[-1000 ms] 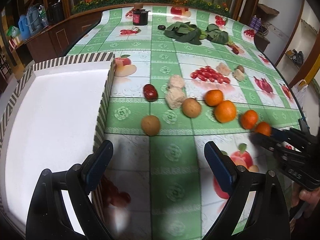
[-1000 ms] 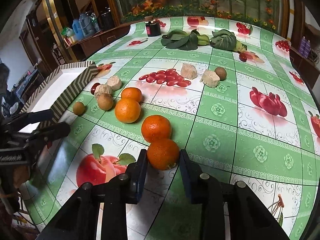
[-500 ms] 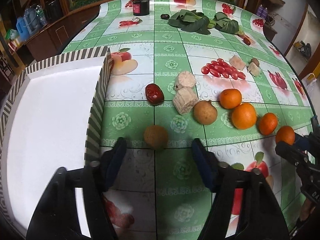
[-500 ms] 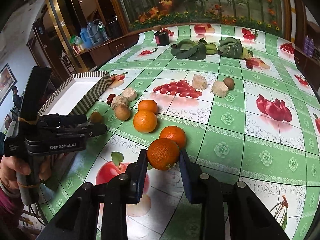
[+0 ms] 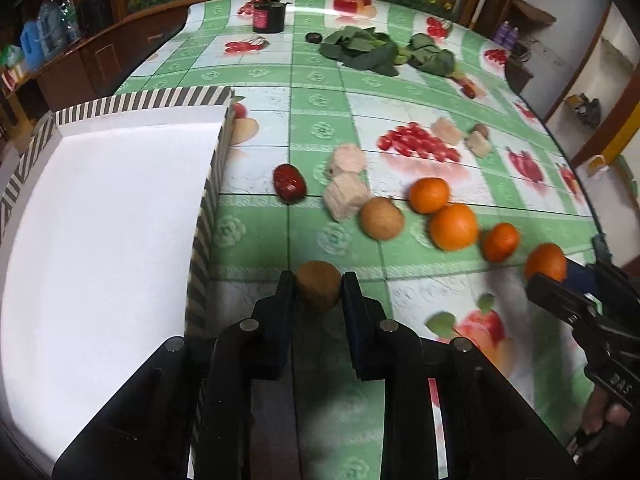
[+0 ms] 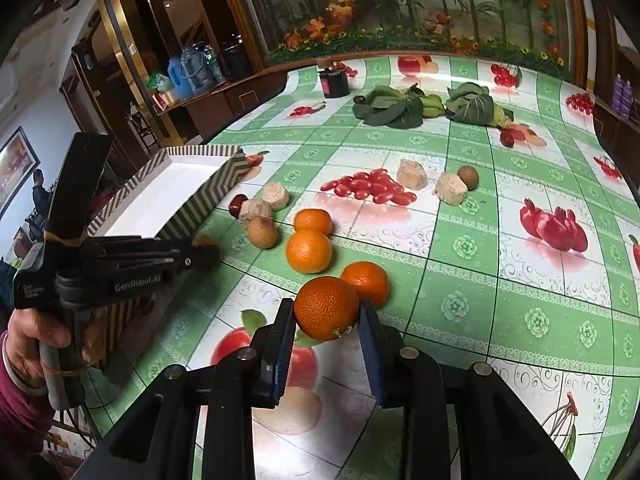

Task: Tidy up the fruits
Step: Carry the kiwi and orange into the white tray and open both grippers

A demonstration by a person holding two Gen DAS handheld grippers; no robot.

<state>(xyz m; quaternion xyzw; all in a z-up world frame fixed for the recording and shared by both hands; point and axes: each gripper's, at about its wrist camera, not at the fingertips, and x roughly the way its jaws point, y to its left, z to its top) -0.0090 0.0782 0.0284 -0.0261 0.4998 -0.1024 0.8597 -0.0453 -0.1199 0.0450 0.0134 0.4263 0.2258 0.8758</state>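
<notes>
My left gripper (image 5: 318, 286) is shut on a small brown fruit (image 5: 318, 285) just right of the striped white box (image 5: 100, 216); the gripper also shows in the right wrist view (image 6: 200, 254). My right gripper (image 6: 326, 312) is shut on an orange (image 6: 326, 307) and holds it above the table; the orange also shows in the left wrist view (image 5: 546, 262). Three more oranges (image 6: 309, 250) (image 6: 313, 221) (image 6: 366, 282), a second brown fruit (image 6: 262, 232) and a red date (image 5: 289, 183) lie on the table between the grippers.
Beige chunks (image 5: 346, 196), cherry tomatoes (image 6: 370, 186), another brown fruit (image 6: 468, 177), leafy greens (image 6: 400, 106) and a dark jar (image 6: 334, 82) lie farther back on the fruit-print tablecloth (image 6: 520, 300). The table edge curves at the right.
My left gripper moved forward and closed on the small brown fruit. My right gripper lifted its orange off the table.
</notes>
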